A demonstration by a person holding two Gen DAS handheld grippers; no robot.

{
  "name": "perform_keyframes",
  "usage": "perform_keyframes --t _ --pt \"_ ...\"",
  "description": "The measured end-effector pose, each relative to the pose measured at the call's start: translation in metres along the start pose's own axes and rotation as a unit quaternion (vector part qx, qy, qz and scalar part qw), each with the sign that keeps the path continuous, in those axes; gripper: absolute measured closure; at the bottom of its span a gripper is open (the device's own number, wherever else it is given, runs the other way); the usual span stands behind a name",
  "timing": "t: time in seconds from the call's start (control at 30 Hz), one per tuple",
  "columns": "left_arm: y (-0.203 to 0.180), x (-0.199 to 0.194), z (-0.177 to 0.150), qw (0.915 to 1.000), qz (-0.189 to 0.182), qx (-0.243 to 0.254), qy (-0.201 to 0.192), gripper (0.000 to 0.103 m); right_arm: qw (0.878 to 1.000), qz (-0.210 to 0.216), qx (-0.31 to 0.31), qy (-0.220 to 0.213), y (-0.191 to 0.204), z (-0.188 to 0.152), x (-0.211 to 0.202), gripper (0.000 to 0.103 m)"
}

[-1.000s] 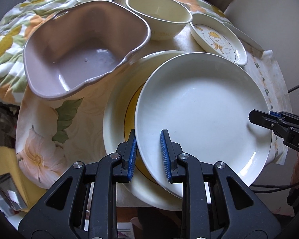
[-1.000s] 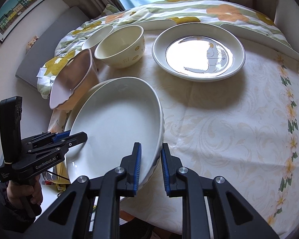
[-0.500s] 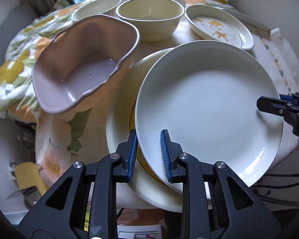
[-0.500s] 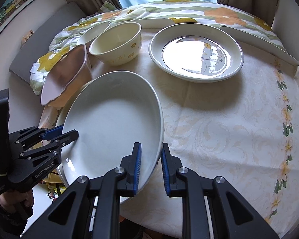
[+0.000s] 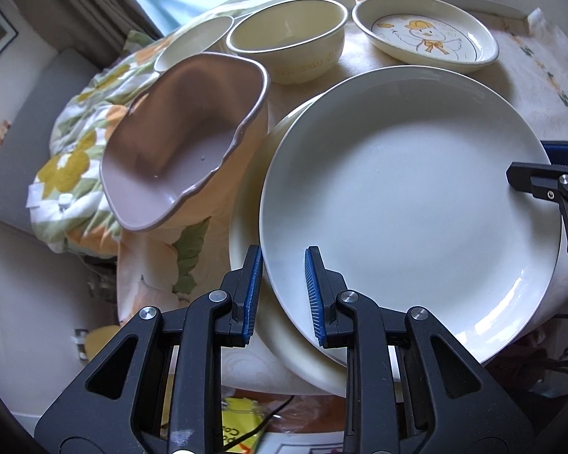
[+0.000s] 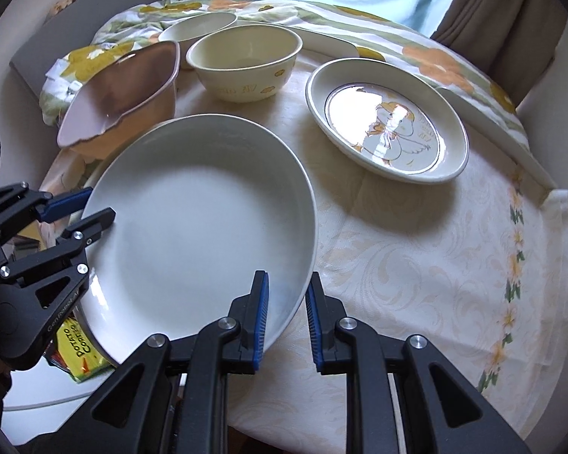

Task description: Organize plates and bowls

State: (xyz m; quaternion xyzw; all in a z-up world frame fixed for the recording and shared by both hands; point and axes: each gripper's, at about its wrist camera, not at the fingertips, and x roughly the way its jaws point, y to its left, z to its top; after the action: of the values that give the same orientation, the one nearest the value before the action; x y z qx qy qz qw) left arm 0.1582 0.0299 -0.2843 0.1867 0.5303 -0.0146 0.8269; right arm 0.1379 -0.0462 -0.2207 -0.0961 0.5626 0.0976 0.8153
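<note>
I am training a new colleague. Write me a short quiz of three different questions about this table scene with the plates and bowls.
1. True or false: both grippers grip the white plate.
2. What picture is on the small plate?
3. The mauve bowl is: A round, B irregular, C square.

Key: 1 true, the left gripper and right gripper clamp opposite rims. 2 a duck. 3 B.

"GenRobot.AI" runs along the left gripper (image 6: 75, 212) at left of the frame; "Potato" shows on a yellow-green packet (image 6: 81, 355) below it
</note>
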Motion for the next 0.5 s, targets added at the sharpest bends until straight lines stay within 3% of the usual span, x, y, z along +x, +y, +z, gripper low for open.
perform_keyframes --t 0.5 --pt "0.0008 -0.0079 -0.0081 0.9993 0.034 0.015 -0.006 0.083 1.0 -0.003 0.004 0.001 -0.0004 0.0012 0.0038 0.085"
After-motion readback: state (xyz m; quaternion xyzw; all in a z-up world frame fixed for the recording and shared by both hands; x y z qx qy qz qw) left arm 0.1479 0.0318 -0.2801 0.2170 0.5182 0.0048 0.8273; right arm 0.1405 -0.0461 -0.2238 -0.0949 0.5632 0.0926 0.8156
